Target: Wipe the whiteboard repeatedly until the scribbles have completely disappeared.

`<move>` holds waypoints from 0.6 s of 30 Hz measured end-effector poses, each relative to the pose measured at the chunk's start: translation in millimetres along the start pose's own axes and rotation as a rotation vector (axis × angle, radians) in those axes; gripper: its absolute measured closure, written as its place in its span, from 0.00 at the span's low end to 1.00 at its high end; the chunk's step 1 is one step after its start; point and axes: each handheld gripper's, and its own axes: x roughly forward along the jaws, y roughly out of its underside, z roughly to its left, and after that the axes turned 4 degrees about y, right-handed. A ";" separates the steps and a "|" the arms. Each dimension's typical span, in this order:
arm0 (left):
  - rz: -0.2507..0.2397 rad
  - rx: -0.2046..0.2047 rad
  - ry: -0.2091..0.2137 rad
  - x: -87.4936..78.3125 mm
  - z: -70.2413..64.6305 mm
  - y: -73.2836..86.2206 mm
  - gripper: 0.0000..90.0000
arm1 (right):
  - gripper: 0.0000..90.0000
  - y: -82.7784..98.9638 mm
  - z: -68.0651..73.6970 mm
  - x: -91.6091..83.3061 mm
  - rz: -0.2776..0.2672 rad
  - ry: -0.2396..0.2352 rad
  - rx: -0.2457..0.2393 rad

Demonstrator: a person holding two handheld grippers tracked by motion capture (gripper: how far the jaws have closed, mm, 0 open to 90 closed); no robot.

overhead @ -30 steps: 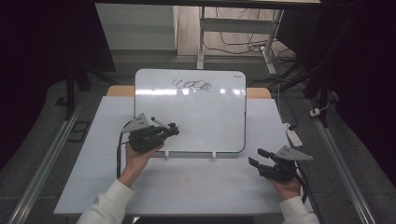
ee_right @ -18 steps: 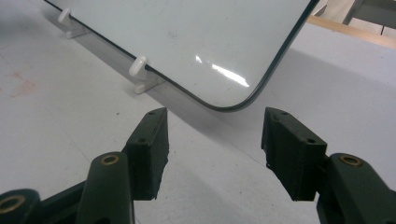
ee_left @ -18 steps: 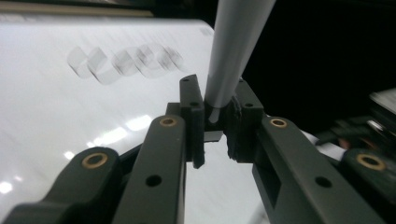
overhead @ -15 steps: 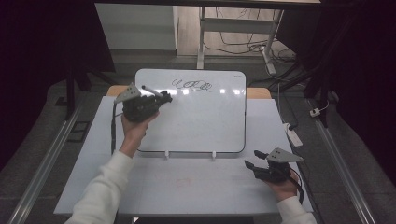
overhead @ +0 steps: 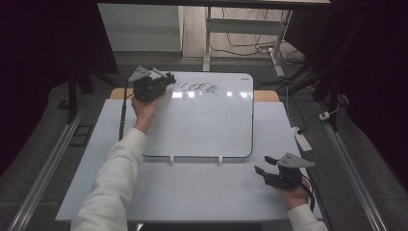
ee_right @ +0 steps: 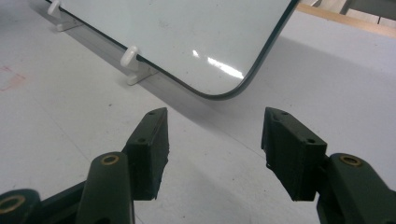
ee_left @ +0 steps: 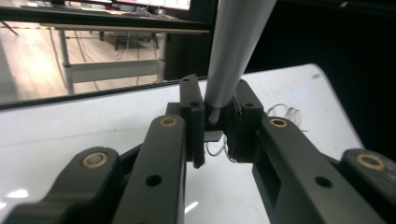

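Note:
A whiteboard [overhead: 202, 125] leans back on the table [overhead: 192, 187], with a black scribble [overhead: 197, 89] near its top edge. My left gripper [overhead: 166, 79] is raised at the board's top left corner, just left of the scribble. In the left gripper view my left gripper [ee_left: 215, 100] is shut on a pale grey marker [ee_left: 233, 42] that slants up out of the jaws; the scribble [ee_left: 285, 112] lies just beyond them on the whiteboard [ee_left: 70, 130]. My right gripper [overhead: 262, 166] rests low by the board's lower right corner, open and holding nothing [ee_right: 215, 135].
Two white clips [ee_right: 133, 58] hold the whiteboard's [ee_right: 187, 37] lower edge on the table [ee_right: 56, 116]. A white power strip [overhead: 300, 139] lies off the table's right side. A wooden strip [overhead: 267, 95] shows behind the board, with a desk frame and floor cables farther back.
My left hand has travelled from the board's lower left up to its top left corner, beside the scribble, with the marker still held. The right gripper has stayed where it was.

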 end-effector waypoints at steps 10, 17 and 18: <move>0.046 0.017 0.022 33.4 -19.3 6.0 0.87 | 0.46 -0.7 2.5 -1.3 -0.001 -0.003 0.002; 0.021 0.005 -0.080 13.0 0.8 -1.9 0.87 | 0.46 -0.2 1.6 -1.3 0.002 -0.001 0.005; 0.018 -0.001 -0.076 12.4 1.8 -1.6 0.87 | 0.46 -0.1 1.3 -1.5 0.000 -0.001 0.008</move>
